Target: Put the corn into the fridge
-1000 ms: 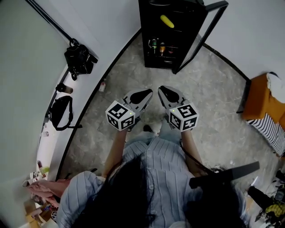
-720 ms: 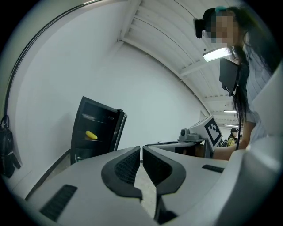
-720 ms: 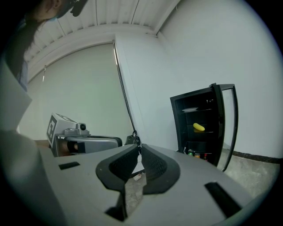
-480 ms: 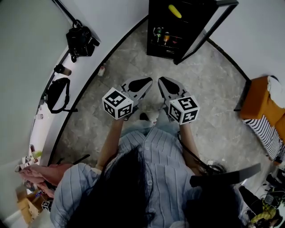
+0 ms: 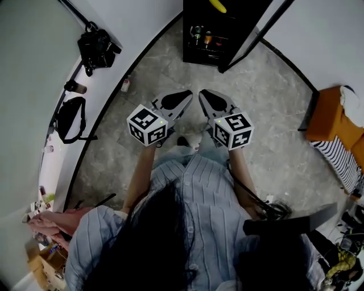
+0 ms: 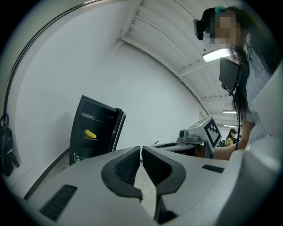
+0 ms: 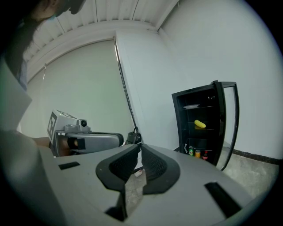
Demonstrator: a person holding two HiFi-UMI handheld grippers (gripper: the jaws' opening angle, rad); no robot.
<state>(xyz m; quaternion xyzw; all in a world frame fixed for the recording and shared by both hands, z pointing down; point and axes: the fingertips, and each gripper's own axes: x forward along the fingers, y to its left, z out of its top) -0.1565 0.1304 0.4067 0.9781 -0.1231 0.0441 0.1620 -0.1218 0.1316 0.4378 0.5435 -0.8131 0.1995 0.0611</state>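
Holding left gripper (image 6: 141, 150) and right gripper (image 7: 140, 148) clenched, empty, we see corn (image 7: 200, 124) in fridge (image 7: 176, 119); it looks light, firm. We'd grip mid-cob.

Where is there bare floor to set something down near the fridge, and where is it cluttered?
The floor in front of the open fridge is bare, through to the orange furniture on the right. Clutter hugs the left wall: two black bags and a small bottle. Inside the fridge, cans stand low; the corn lies above.
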